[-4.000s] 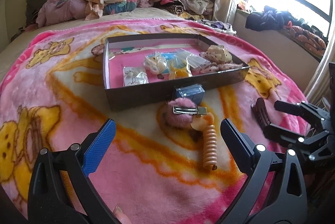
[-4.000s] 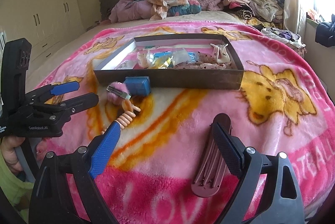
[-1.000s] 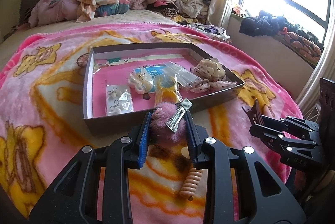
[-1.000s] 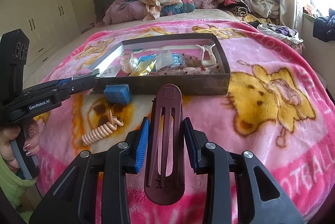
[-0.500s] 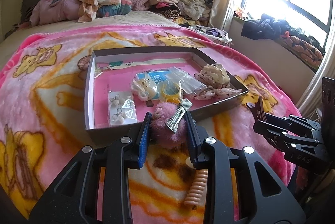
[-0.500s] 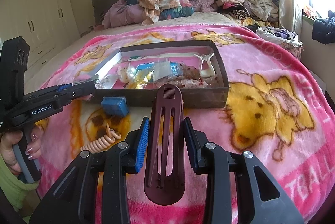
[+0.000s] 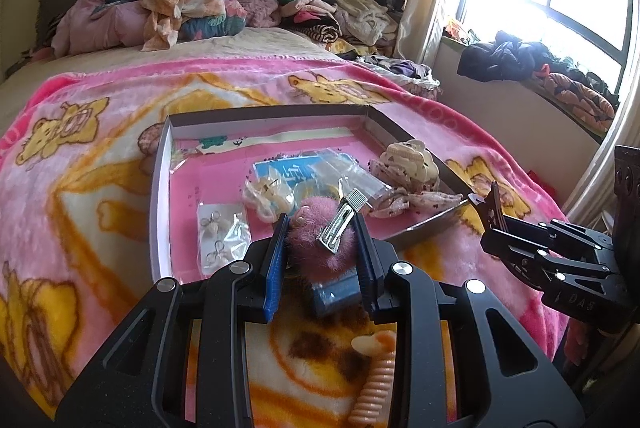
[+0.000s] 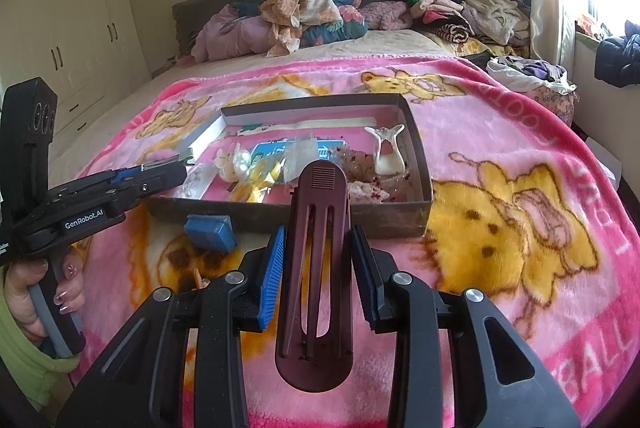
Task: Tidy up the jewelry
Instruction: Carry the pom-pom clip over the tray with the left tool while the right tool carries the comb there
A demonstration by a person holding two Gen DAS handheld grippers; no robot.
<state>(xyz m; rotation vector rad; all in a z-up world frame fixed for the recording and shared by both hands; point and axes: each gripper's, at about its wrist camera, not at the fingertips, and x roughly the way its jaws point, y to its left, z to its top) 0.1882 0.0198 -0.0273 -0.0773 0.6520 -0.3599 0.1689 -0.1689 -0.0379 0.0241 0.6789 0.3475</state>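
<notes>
On the bed's pink blanket (image 8: 500, 131) sits one open box (image 8: 416, 163), mid-frame. Your left gripper (image 7: 320, 240) has its jaws clamped on one fluffy pink hair clip (image 7: 320, 232); your right gripper (image 8: 318, 252) grips one maroon clip (image 8: 318, 228). Carry each clear over the box wall before releasing. One blue case (image 8: 210, 228) and one coiled hair tie (image 7: 370, 392) lie outside.

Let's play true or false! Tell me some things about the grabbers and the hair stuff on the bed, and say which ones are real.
1. The left gripper holds a fluffy pink clip. True.
2. The right gripper is empty. False: it grips a maroon clip.
3. The blue box lies inside the tray. False: it sits on the blanket, in front of the tray.
4. A white claw clip lies in the tray. True.
</notes>
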